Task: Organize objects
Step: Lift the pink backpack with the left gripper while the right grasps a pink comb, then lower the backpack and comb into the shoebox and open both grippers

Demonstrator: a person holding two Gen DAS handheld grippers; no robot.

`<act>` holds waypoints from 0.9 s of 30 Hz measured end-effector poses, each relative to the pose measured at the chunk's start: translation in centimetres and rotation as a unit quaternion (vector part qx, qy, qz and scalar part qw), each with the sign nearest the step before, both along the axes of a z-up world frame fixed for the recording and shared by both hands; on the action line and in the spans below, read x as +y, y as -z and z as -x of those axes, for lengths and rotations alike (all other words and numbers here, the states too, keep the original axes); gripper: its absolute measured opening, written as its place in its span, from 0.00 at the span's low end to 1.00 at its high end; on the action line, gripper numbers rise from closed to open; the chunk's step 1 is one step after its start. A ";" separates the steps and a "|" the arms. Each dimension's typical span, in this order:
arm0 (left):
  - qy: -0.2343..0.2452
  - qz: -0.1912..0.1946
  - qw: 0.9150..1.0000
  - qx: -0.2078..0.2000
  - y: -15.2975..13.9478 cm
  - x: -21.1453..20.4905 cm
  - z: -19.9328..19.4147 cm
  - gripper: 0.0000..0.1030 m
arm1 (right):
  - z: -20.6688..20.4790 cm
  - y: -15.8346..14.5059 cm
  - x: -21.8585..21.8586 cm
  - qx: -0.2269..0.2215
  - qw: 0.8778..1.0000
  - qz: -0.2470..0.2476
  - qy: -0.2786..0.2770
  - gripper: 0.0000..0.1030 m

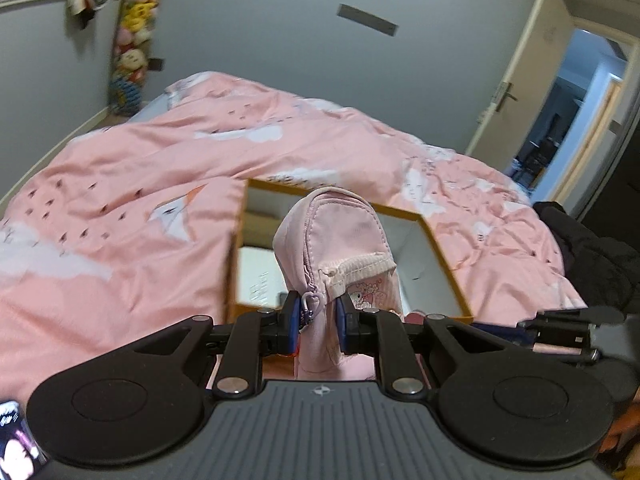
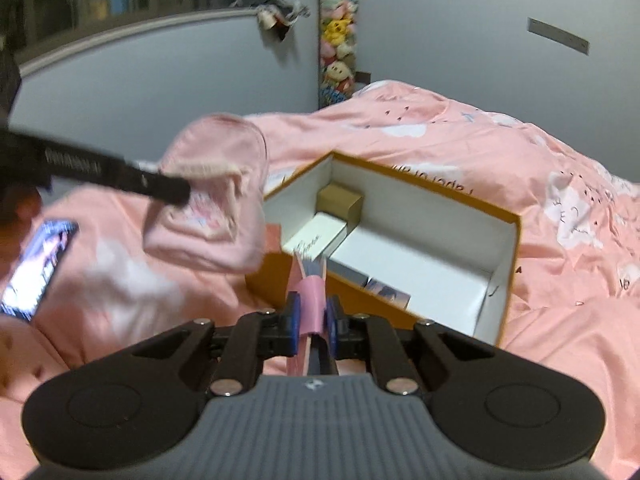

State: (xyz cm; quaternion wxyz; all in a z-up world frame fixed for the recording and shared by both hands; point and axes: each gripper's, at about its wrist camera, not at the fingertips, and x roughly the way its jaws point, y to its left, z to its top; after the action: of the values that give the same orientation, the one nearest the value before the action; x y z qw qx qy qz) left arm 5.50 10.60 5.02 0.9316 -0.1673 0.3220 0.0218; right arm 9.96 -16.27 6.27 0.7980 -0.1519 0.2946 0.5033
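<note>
The left claw (image 1: 318, 322) is clamped on the near end of a pink zip pouch (image 1: 340, 236), its blue pads pinching the fabric beside a small lilac heart-shaped zip pull (image 1: 311, 300). The pouch stands up from the jaws, lifted off the bed, in front of an open orange box (image 2: 514, 240) with a white inside.

The right claw (image 2: 312, 318) is clamped on a thin item wrapped in a pink paper band (image 2: 312, 300); blur keeps its nature unclear. It is held above the near edge of the box.

The box lies on a bed covered by a pink duvet (image 1: 132, 184) printed with white clouds. Inside the box, at its far left corner, sit a small brown carton (image 2: 340, 200) and a white card (image 2: 314, 236); a dark-printed flat item (image 2: 388, 294) lies against the near wall.

In the right wrist view the pouch hangs left of the box, gripped by the left claw's black arm. A lit phone (image 2: 38, 264) shows at the far left. Plush toys (image 2: 338, 40) are stacked in the far corner of the room.
</note>
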 end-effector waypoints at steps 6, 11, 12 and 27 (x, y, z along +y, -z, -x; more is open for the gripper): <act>0.033 -0.002 0.999 -0.004 -0.3 -1.1 -2.8 0.19 | -5.2 -2.9 -1.6 0.051 0.996 -0.043 0.056 0.11; 0.041 -0.002 0.999 0.000 0.0 -1.1 -5.5 0.19 | -10.2 -3.4 -1.2 0.077 0.986 -0.068 0.131 0.11; 0.042 0.000 0.999 0.003 0.2 -1.0 -6.0 0.19 | -11.3 -3.1 -0.8 0.083 0.983 -0.069 0.145 0.11; 0.050 0.033 0.996 0.062 5.7 0.7 -12.7 0.19 | -16.6 6.4 6.2 0.139 0.964 0.036 0.224 0.09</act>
State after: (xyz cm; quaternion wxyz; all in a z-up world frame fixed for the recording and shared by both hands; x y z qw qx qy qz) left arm 18.21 11.33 -0.69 0.9037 -0.1800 0.3876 -0.0247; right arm 26.52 -10.08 -0.15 0.8357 -0.0389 0.4468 0.3169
